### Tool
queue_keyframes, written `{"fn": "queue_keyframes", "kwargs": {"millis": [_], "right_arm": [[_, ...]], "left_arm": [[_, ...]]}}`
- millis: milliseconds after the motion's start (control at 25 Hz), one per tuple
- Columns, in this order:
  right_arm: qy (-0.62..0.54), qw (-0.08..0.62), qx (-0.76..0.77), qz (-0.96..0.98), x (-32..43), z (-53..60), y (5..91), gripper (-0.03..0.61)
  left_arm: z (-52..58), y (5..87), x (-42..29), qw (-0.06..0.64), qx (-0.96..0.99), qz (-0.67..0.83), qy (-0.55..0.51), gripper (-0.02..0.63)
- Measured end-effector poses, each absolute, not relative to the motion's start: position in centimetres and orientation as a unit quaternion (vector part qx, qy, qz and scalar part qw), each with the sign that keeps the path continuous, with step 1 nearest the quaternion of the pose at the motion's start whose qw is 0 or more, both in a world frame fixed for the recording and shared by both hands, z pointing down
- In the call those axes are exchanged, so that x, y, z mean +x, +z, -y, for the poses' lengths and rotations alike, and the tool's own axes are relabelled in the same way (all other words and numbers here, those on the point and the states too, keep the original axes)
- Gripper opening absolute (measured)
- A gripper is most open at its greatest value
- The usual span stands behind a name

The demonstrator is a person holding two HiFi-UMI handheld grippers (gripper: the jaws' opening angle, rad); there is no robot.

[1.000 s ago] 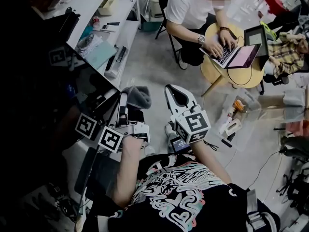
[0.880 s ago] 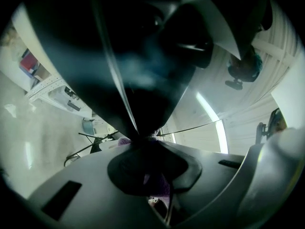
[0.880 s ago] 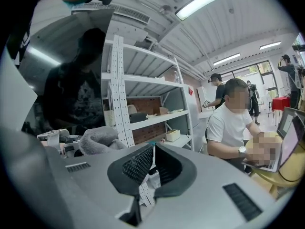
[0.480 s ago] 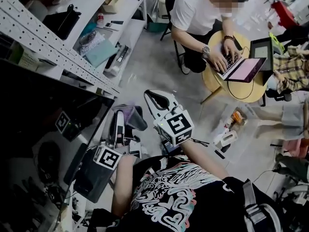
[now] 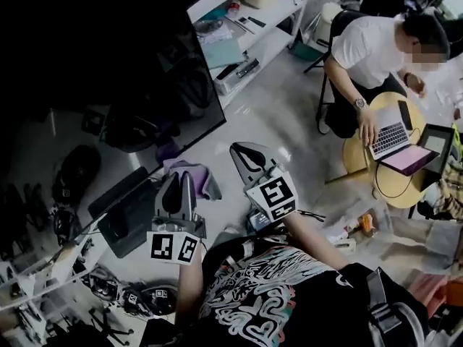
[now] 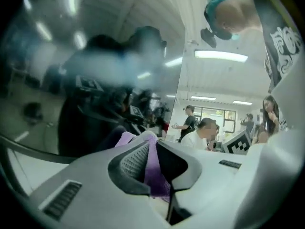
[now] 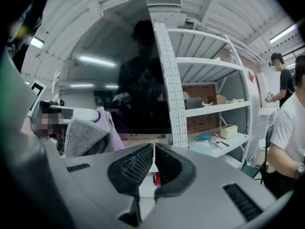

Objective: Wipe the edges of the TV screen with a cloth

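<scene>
head view puts the tv screen [image 5: 145,71] in the upper left of the frame, a dark glossy panel. its long axis seems to run from the lower left up to a corner near frame centre, and its side edge climbs from there toward the top. the glass faces the person.

the left gripper [image 5: 178,186] sits just below that lower edge, its jaws pinched on a purple cloth [image 5: 197,178]. the left gripper view shows the fabric bunched between the pads and poking past the tips. whether the cloth touches the panel yet, i cannot tell.

the right gripper [image 5: 249,156] hangs at centre frame, right of the cloth. its jaws are drawn almost together with nothing between them.

likely risks:
- only a small tuft leads the jaws, so a steep approach could let hard plastic tips scrape the glass.
- a drag along the bezel could tug the cloth out of the pinch.
- pressing hard near the corner might rock the unsteadied panel.
</scene>
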State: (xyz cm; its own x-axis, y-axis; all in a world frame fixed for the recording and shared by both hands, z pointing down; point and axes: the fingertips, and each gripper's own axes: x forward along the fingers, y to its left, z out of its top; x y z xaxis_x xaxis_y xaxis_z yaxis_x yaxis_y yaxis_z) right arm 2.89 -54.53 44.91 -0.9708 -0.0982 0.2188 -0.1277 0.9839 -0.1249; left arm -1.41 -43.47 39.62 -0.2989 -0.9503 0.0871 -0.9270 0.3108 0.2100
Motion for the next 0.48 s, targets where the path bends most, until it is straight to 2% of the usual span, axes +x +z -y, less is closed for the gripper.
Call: {"fn": "queue_keyframes", "kwargs": {"millis": [480], "right_arm": [[0.033,0.101,0.030,0.994,6.6,42.8,42.2,0.035]], "left_arm": [[27.7,37.1,0.3,0.036,0.503,0.863,-0.028,0.054]]}}
